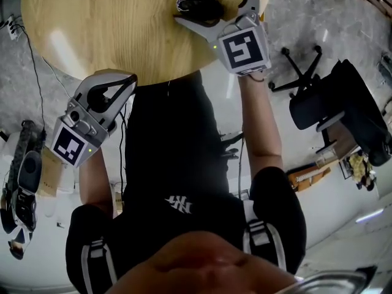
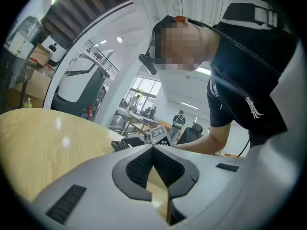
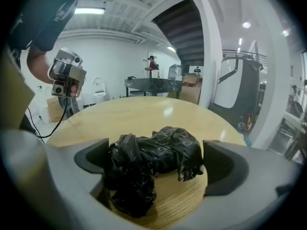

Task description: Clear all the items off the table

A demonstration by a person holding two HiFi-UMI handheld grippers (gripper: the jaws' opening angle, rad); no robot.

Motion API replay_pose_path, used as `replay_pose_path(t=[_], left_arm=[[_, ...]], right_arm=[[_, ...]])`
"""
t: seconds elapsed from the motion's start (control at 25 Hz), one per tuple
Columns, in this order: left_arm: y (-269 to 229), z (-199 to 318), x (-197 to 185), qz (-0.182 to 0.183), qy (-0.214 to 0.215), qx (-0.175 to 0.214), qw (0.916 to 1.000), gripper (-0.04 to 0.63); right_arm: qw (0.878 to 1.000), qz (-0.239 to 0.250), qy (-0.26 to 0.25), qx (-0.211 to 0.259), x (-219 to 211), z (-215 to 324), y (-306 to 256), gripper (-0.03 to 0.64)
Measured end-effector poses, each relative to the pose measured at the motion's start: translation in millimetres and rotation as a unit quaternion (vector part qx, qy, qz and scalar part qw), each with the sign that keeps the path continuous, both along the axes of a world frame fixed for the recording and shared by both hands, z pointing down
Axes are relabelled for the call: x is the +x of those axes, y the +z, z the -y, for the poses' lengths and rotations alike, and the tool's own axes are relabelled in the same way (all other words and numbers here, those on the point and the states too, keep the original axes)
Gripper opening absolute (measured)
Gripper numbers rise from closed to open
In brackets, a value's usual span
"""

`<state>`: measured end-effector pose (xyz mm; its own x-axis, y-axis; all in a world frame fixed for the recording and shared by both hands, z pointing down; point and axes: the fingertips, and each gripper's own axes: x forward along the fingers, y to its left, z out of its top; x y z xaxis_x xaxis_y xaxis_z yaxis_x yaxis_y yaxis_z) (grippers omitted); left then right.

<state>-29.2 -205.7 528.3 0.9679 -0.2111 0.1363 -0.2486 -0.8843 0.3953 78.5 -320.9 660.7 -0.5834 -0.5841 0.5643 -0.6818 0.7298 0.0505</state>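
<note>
The round wooden table (image 1: 92,29) holds only a crumpled black plastic bag (image 3: 158,150), so this looks like the pick-up step. The right gripper (image 3: 154,164) straddles the bag, jaws wide; next they must close on it. The left gripper (image 2: 154,159) hangs pinched together, empty, at the table edge. The head view mostly hides the bag.

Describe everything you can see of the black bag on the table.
The black bag is thin, glossy plastic crumpled into a lumpy, creased wad. It lies on the round wooden table near its edge, between the wide-open jaws of the right claw, filling most of the gap between them.
</note>
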Motion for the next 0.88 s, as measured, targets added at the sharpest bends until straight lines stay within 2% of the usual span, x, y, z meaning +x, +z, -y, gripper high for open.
replay_pose_path(t=[0.08,0.24,0.4,0.52,0.76,0.88], left_arm=[[-0.9,1.6,1.1,-0.004,0.002,0.001,1.0000,0.012],[-0.9,-0.1,2.9,-0.007,0.009,0.003,0.9999,0.012],[-0.1,-2.0,2.1,-0.010,0.012,0.006,0.9999,0.012],[-1.1,-1.1,1.8,-0.015,0.010,0.008,0.9998,0.012],[0.3,-4.1,-2.3,-0.012,0.005,0.013,0.9998,0.012],[3.6,-2.7,-5.3,0.005,-0.011,0.015,0.9998,0.012]], right_arm=[[1.000,0.003,0.000,-0.007,-1.6,-0.1,1.2,0.594],[1.000,0.010,-0.006,-0.023,-5.2,-3.5,3.0,0.476],[0.999,0.015,-0.005,-0.033,-5.0,-6.4,1.2,0.390],[1.000,0.010,-0.014,-0.024,-6.6,-8.7,-2.4,0.340],[0.999,0.044,-0.018,0.003,-15.2,-15.5,-29.4,0.321],[0.996,0.093,-0.014,0.008,-31.7,-26.9,-58.9,0.321]])
